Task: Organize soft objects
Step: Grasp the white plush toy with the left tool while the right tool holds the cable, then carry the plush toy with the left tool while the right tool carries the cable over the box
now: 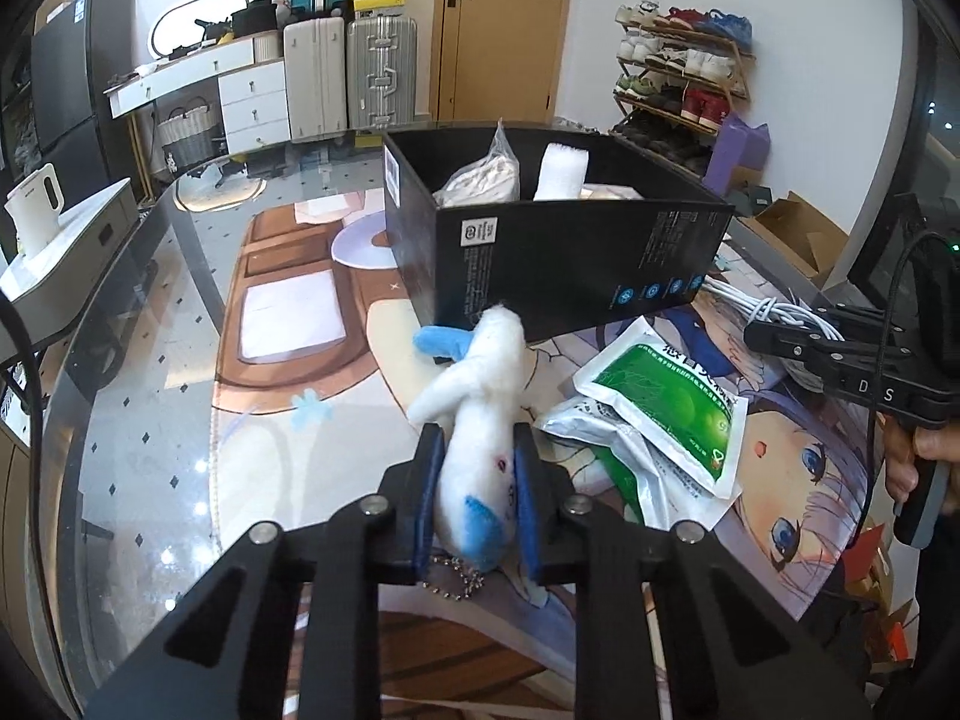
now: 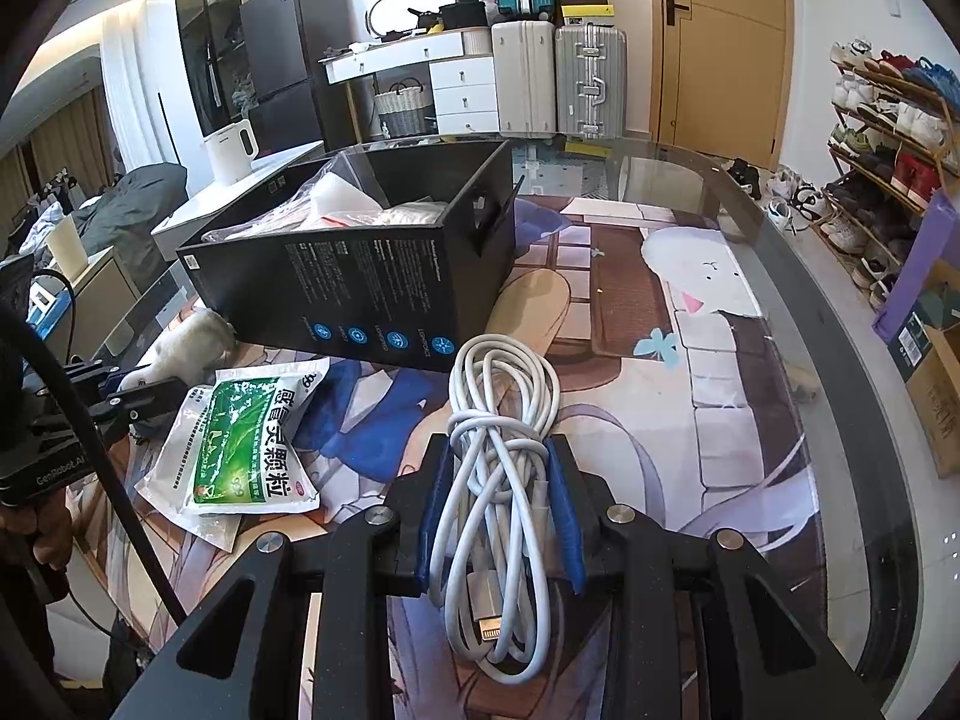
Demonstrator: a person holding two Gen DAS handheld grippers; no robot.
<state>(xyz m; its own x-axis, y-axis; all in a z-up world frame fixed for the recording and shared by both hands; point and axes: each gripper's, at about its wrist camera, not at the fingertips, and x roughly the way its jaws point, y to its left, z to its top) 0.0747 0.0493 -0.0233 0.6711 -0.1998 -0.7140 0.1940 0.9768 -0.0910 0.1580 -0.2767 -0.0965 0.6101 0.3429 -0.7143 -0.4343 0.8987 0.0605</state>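
Clamping the plush toy [image 1: 480, 456] in the left gripper [image 1: 477, 480] — long axis pointing ahead at the black box [image 1: 558, 252], just beyond. Gripping the coiled white cable [image 2: 504, 480] in the right gripper [image 2: 501, 498] — box ahead-left, near the tabletop's [image 2: 780, 276] far edge.

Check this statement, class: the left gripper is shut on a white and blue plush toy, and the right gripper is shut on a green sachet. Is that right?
Not quite. The right gripper is shut on a coiled white cable, as the right wrist view shows; the green sachet lies loose on the table. The left gripper does hold the plush toy.

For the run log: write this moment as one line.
left tongs: shut on plush toy | right tongs: shut on white cable | black box: open
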